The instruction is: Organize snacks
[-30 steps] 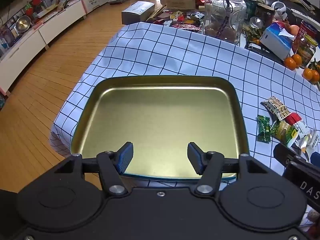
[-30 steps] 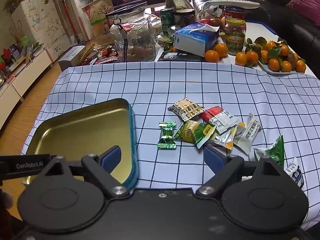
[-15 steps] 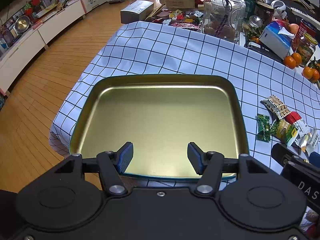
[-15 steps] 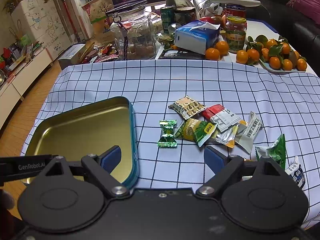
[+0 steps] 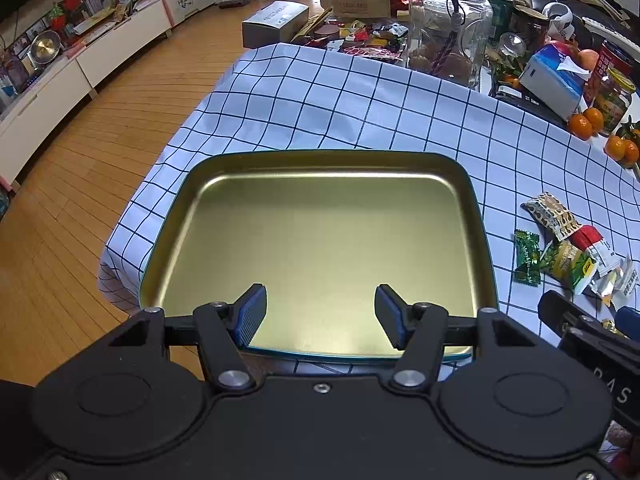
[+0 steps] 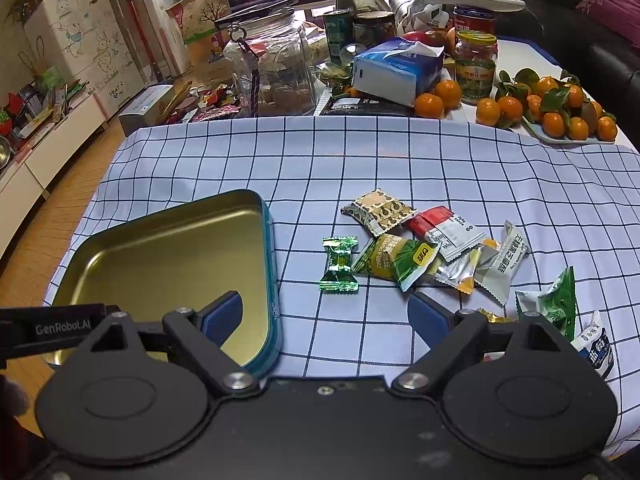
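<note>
A shallow gold tin tray with a teal rim (image 5: 478, 216) (image 6: 269, 248) lies on the checked tablecloth and holds nothing. My left gripper (image 5: 320, 311) hangs open over its near edge. To the tray's right lies a cluster of snack packets: a green twist-wrapped candy (image 6: 339, 265) (image 5: 527, 256), a yellow-green packet (image 6: 394, 261), a brown patterned packet (image 6: 378, 210), a red-and-white packet (image 6: 444, 230) and a grey-white sachet (image 6: 502, 266). My right gripper (image 6: 326, 316) stands open just in front of the candy, apart from it. A green packet (image 6: 554, 302) lies further right.
At the back of the table stand a large glass jar (image 6: 272, 68), a blue tissue box (image 6: 396, 66), a lidded jar (image 6: 476, 66) and several mandarins (image 6: 560, 112). The cloth's left edge drops to wooden floor (image 5: 80, 152). Bare cloth lies beyond the snacks.
Both grippers have crept slightly forward and up; the tray and snacks sit a little lower in view. Nothing was taken hold of.
</note>
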Demonstrator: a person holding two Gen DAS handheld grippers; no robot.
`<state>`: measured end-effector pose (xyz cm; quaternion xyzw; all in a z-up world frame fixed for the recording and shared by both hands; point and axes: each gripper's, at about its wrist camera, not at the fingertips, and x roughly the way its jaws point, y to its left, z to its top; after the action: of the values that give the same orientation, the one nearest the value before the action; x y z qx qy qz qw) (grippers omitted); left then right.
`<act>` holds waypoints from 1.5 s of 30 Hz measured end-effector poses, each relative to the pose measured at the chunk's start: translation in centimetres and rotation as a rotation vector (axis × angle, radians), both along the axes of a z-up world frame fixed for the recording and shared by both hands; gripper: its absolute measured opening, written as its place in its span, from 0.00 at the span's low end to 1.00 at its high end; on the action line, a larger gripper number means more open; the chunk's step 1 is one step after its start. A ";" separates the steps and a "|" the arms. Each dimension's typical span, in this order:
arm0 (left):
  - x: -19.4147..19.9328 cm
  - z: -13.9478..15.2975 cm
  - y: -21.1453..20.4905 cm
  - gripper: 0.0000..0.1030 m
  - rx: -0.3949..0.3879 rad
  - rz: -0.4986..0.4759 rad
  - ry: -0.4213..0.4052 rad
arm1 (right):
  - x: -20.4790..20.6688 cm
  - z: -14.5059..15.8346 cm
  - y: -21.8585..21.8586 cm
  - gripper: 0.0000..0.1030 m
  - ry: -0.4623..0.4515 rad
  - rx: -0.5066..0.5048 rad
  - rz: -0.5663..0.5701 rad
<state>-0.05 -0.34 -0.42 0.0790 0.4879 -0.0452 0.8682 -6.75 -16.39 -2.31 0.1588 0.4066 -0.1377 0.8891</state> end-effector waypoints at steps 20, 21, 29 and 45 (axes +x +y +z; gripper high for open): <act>0.0 0.0 0.0 0.61 0.000 0.001 0.000 | 0.0 -0.1 0.1 0.91 0.001 0.001 0.001; 0.0 0.0 0.0 0.61 0.000 0.002 0.000 | 0.0 -0.1 0.1 0.91 0.001 0.000 0.001; 0.0 0.0 0.0 0.61 -0.001 0.002 0.001 | 0.1 -0.2 0.1 0.91 0.003 0.000 0.001; 0.1 -0.1 0.1 0.61 -0.003 0.002 0.005 | 0.1 -0.4 0.1 0.91 0.017 0.003 0.006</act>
<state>0.03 -0.28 -0.56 0.0771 0.4901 -0.0454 0.8671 -6.69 -16.25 -2.73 0.1579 0.4149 -0.1357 0.8857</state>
